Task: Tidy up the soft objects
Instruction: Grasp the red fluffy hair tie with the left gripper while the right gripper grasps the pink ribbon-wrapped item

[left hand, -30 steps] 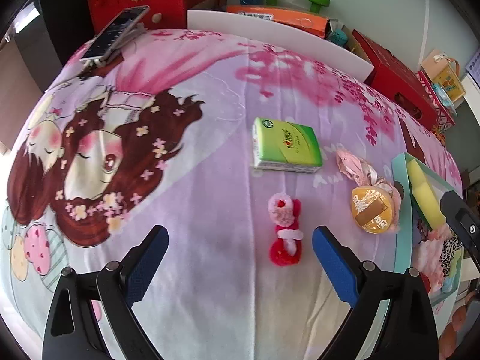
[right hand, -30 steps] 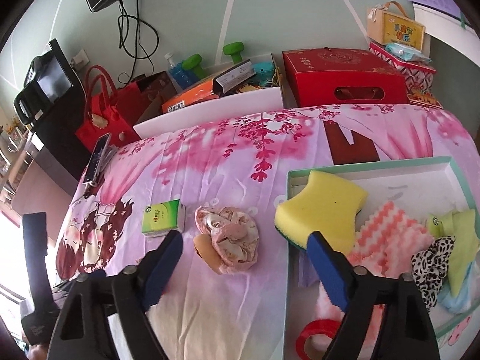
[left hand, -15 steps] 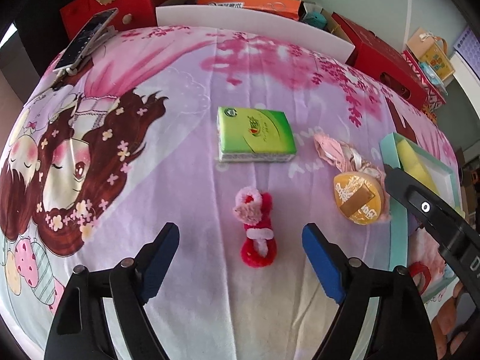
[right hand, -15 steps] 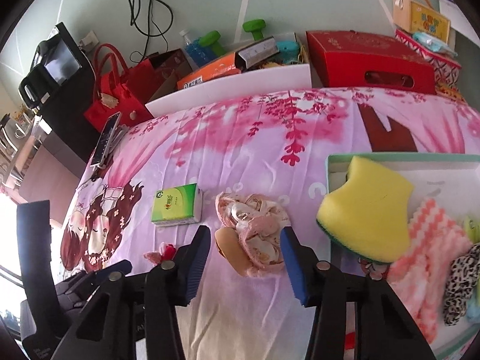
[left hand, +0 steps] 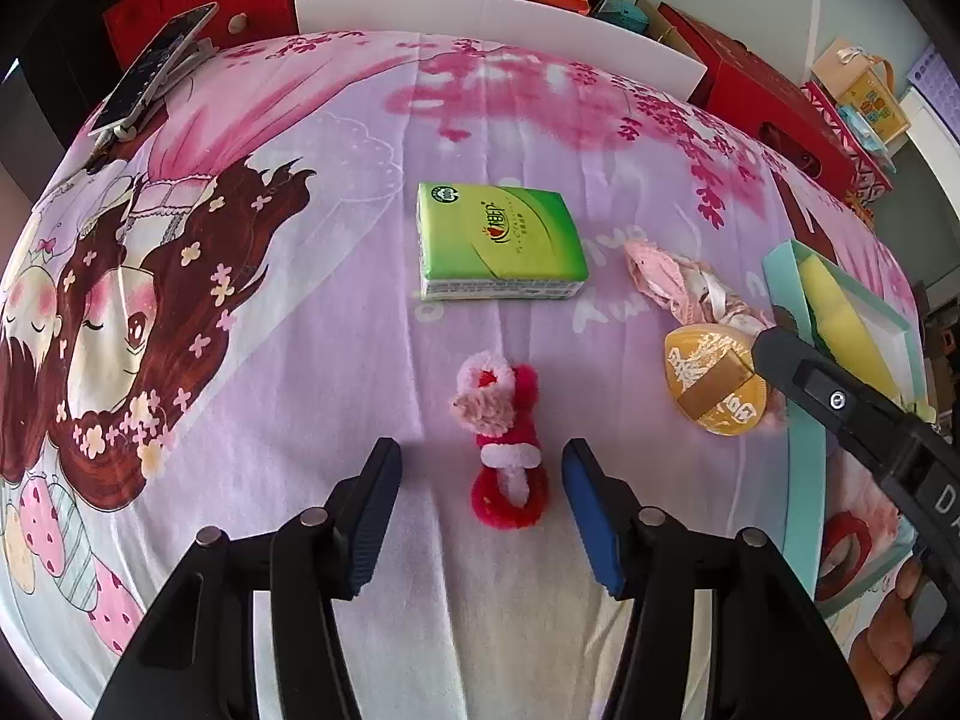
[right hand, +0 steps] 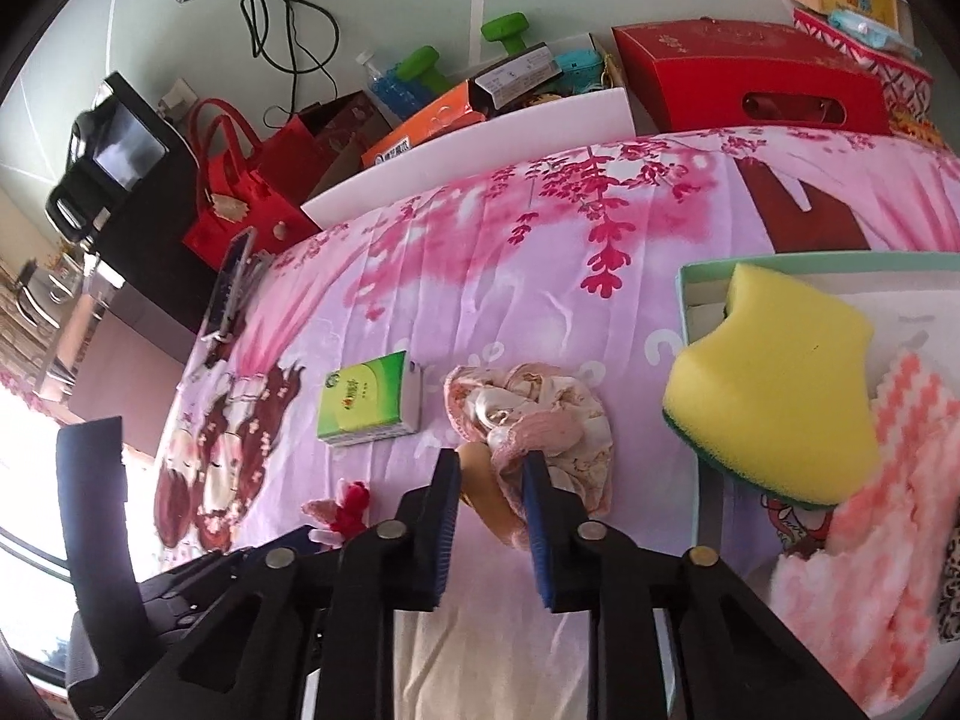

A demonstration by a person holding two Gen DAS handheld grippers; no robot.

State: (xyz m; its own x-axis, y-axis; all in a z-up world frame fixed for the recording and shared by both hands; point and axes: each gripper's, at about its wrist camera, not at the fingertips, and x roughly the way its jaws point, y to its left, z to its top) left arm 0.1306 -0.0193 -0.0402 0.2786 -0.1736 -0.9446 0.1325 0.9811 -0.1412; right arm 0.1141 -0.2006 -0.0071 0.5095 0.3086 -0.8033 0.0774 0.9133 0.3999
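Covering the table is a pink cartoon-print cloth (left hand: 300, 312), and every loose thing lies on it. At 3 o'clock in the right wrist view sits a teal-rimmed tray (right hand: 684, 300) with a yellow sponge (right hand: 780, 384) leaning over its near corner and a pink-and-white cloth (right hand: 888, 480) beside it; the left wrist view shows only a sliver of that tray (left hand: 807, 480) at its own 3 o'clock. A green tissue pack (left hand: 501, 246) lies near the centre of the left view and at 9 o'clock of the pink fabric scrunchie (right hand: 534, 414) in the right view. Only the left view shows the gold foil face of the round packet (left hand: 717, 384), which touches the scrunchie (left hand: 678, 282); from the right it is a tan edge half hidden by fabric. The red-and-pink fuzzy hair tie (left hand: 504, 450) lies full length in the left view, but shows only as a small tuft (right hand: 345, 507) at 8 o'clock in the right.

The left gripper (left hand: 480, 468) has just been closing; its jaws are spread, with the hair tie between them, not touching. The right gripper (right hand: 492, 474) has also just been closing, and its jaws pinch a fold of the scrunchie.
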